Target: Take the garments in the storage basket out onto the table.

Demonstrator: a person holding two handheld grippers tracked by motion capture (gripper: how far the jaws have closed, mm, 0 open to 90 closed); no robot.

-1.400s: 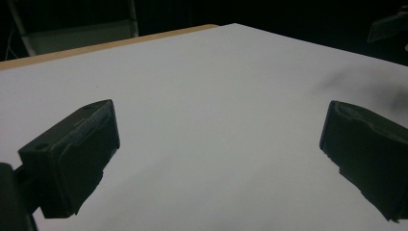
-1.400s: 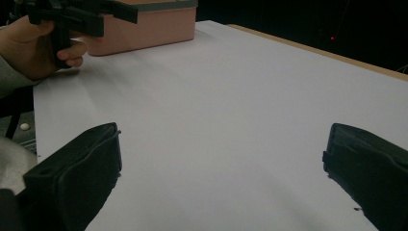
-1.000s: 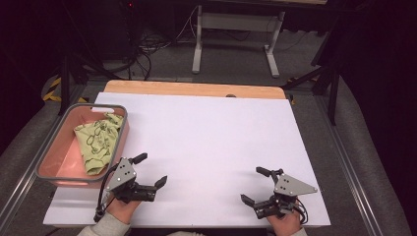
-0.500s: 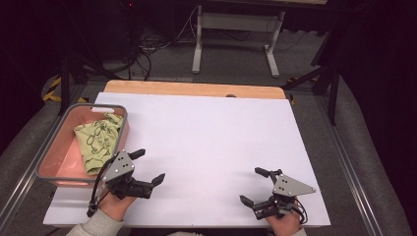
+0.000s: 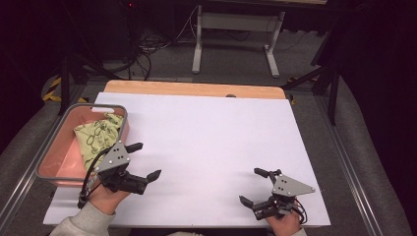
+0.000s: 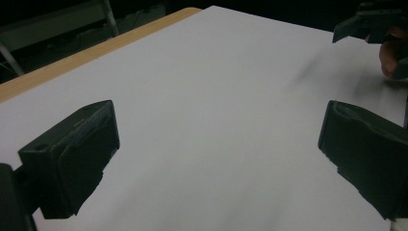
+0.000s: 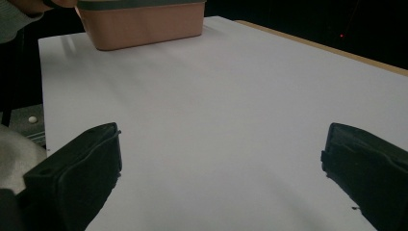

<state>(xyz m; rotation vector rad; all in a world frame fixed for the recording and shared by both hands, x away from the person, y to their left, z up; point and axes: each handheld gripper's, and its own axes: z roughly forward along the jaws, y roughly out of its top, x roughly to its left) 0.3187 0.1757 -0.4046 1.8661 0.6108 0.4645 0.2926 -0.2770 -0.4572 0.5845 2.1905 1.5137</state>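
Your bench (image 5: pixel 206 132) is evenly lit from above; the surroundings are dark, and near tongs are blurred in gripper views.

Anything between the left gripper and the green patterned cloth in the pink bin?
Only the pink plastic bin's near wall. The open left gripper sits beside the bin; the green patterned cloth lies inside, uncovered from above.

A crumpled yellow-green cloth (image 5: pixel 98 136) lies in the pink bin (image 5: pixel 59 167).
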